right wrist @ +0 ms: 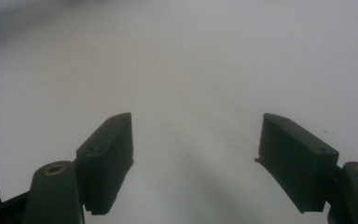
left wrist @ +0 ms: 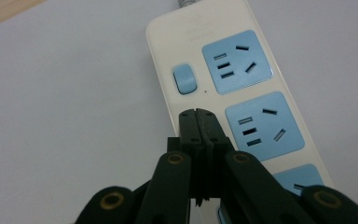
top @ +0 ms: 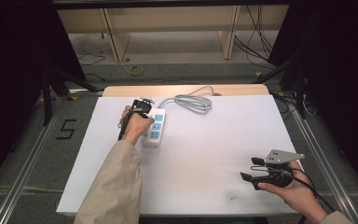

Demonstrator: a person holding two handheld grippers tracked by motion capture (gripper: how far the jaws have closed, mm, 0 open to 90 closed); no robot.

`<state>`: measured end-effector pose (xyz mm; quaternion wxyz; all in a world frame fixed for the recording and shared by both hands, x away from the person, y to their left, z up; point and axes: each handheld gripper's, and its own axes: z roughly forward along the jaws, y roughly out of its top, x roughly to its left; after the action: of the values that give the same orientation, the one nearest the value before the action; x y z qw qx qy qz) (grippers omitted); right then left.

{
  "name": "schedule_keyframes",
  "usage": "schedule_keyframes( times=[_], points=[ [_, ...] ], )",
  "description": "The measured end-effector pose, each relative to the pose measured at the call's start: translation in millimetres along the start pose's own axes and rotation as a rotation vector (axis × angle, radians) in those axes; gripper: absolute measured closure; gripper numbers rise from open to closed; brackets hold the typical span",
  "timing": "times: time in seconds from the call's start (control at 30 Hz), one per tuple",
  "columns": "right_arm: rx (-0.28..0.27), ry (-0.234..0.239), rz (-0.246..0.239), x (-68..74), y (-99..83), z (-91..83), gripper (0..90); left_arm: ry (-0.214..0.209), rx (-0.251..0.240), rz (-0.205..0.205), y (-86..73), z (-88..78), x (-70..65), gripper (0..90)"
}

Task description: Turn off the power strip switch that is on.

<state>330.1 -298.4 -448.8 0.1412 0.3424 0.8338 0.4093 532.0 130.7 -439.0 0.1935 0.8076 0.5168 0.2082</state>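
Observation:
A white power strip (top: pixel 154 128) with blue sockets lies on the white table top (top: pixel 214 140), left of centre. Its grey cable (top: pixel 193 101) coils toward the far edge. In the left gripper view the strip (left wrist: pixel 200 28) has a blue switch (left wrist: pixel 185 79) beside the first socket. My left gripper (left wrist: pixel 196 114) is shut with nothing between its jaws, and its tips sit over the strip's left edge just below the switch. In the high view the left gripper (top: pixel 141 106) hangs over the strip's far end. My right gripper (top: pixel 251 169) rests open near the front right corner, over bare table (right wrist: pixel 182 70).
A wooden strip (top: pixel 186 89) borders the table's far edge. Beyond it stand wooden shelf legs (top: pixel 114 39) with loose cables (top: pixel 256 37) on the floor. Metal rails (top: pixel 28 154) run along both sides of the table.

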Motion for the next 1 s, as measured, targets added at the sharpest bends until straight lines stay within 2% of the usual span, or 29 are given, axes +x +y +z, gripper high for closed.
schedule_keyframes(
  times=[0.27,0.3,0.53,0.67,0.73,0.83,0.9,1.0],
  points=[
    [0.002,-0.001,-0.003,-0.3,0.1,0.6,26.8,-0.012,-0.063,-0.014,-0.6,-15.1,5.8,89.2],
    [0.002,-0.001,-0.002,-0.2,0.2,0.7,26.7,-0.018,-0.071,-0.015,-1.3,-17.0,7.0,82.7],
    [0.004,0.000,-0.002,-0.3,0.2,1.0,26.7,-0.053,-0.119,-0.031,-4.9,-31.8,10.8,77.9],
    [0.006,0.002,0.000,-0.6,0.1,1.2,26.7,-0.085,-0.164,-0.038,-7.9,-40.0,12.5,69.0],
    [0.006,0.002,0.000,-0.7,0.1,1.3,26.7,-0.127,-0.200,-0.038,-10.4,-44.2,13.8,61.7],
    [0.006,0.003,0.002,-0.6,0.2,1.7,26.7,-0.158,-0.268,-0.052,-14.4,-48.8,14.7,50.5],
    [0.006,0.003,0.002,-0.7,0.3,1.8,26.7,-0.164,-0.289,-0.038,-17.6,-51.1,14.2,42.1],
    [0.006,0.003,0.003,-1.1,0.3,1.9,26.7,-0.188,-0.307,-0.046,-23.2,-53.7,12.3,32.5]
  ],
)
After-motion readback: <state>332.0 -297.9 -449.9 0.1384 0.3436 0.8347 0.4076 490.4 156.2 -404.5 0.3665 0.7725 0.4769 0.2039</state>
